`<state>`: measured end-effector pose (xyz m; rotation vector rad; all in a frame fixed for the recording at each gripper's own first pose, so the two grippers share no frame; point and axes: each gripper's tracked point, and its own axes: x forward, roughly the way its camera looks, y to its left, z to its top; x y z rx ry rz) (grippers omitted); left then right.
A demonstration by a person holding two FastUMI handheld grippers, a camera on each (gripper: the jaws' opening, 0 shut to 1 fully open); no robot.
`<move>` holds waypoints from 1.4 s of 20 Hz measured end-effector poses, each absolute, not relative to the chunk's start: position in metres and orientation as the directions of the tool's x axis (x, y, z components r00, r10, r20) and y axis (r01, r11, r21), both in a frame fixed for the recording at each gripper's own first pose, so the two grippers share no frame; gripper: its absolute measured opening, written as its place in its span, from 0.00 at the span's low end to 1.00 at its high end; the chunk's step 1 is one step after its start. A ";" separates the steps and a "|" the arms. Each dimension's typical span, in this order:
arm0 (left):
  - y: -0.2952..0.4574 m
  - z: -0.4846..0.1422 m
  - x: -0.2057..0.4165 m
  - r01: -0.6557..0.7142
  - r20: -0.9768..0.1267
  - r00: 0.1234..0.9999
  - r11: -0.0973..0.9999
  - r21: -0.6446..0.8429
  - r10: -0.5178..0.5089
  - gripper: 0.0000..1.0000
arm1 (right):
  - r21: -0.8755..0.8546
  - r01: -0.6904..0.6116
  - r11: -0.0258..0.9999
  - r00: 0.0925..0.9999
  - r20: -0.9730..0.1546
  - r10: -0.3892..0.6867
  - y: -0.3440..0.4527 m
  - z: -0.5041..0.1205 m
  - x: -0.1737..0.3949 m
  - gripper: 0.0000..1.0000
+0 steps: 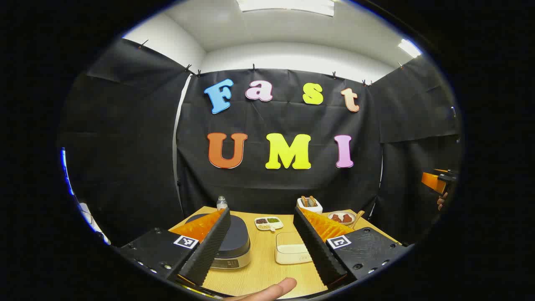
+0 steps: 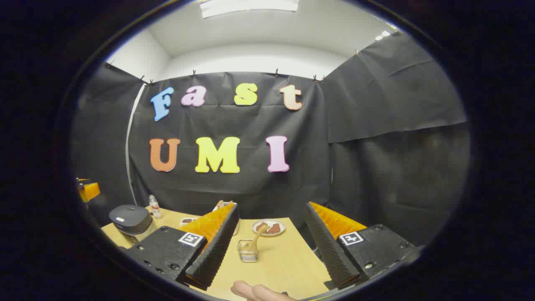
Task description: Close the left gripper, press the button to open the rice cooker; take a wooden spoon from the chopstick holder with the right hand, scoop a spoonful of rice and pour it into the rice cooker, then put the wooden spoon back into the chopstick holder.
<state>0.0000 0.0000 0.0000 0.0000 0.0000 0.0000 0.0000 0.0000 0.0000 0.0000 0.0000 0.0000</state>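
Note:
The dark-lidded rice cooker [image 1: 236,240] stands shut on the wooden table [image 1: 263,271], just behind my left gripper's left finger; it also sits at the far left in the right gripper view [image 2: 130,219]. My left gripper [image 1: 261,210] is open and holds nothing. In front of my right gripper [image 2: 271,207], also open and holding nothing, a small clear chopstick holder [image 2: 248,251] carries a wooden spoon [image 2: 259,233] leaning to the right. The spoon's handle [image 1: 358,217] peeks out behind my left gripper's right finger.
A white lidded box [image 1: 288,253], a three-part dish of grains [image 1: 268,223], a white pot of utensils [image 1: 310,205], a plate of red pieces [image 1: 342,217] and a small bottle [image 1: 221,203] stand on the table. The right gripper [image 1: 439,182] hovers off the table's right side.

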 end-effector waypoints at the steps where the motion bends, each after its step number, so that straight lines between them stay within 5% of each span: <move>1: 0.000 0.001 0.000 0.001 0.000 1.000 1.000 -0.001 -0.001 0.96 | -0.001 0.002 1.000 1.000 0.002 -0.002 0.000 0.002 0.000 1.00; 11: 0.001 0.000 0.005 0.042 -0.002 0.999 0.999 0.026 -0.042 0.96 | 0.009 0.028 1.000 0.999 0.023 -0.028 -0.005 -0.002 0.005 1.00; 19: 0.033 -0.018 0.021 -0.048 -0.048 0.998 0.997 0.063 0.051 1.00 | 0.015 0.015 1.000 1.000 0.007 -0.015 -0.001 -0.018 0.012 1.00; 23: 0.048 -0.029 0.034 -0.072 -0.091 0.993 0.996 0.046 0.076 0.89 | 0.023 0.008 1.000 1.000 -0.006 -0.008 0.003 -0.028 0.019 1.00; 26: 0.061 -0.051 0.045 -0.090 -0.185 0.978 0.995 0.042 0.096 0.57 | 0.024 0.000 1.000 1.000 -0.021 0.000 0.006 -0.039 0.026 1.00; 27: 0.066 -0.057 0.049 -0.096 -0.214 0.971 0.994 0.047 0.104 0.61 | 0.025 -0.001 1.000 1.000 -0.027 0.002 0.006 -0.042 0.029 1.00; 28: 0.071 -0.065 0.054 -0.100 -0.239 0.965 0.993 0.057 0.111 0.48 | 0.025 -0.003 1.000 0.999 -0.034 0.004 0.007 -0.047 0.031 1.00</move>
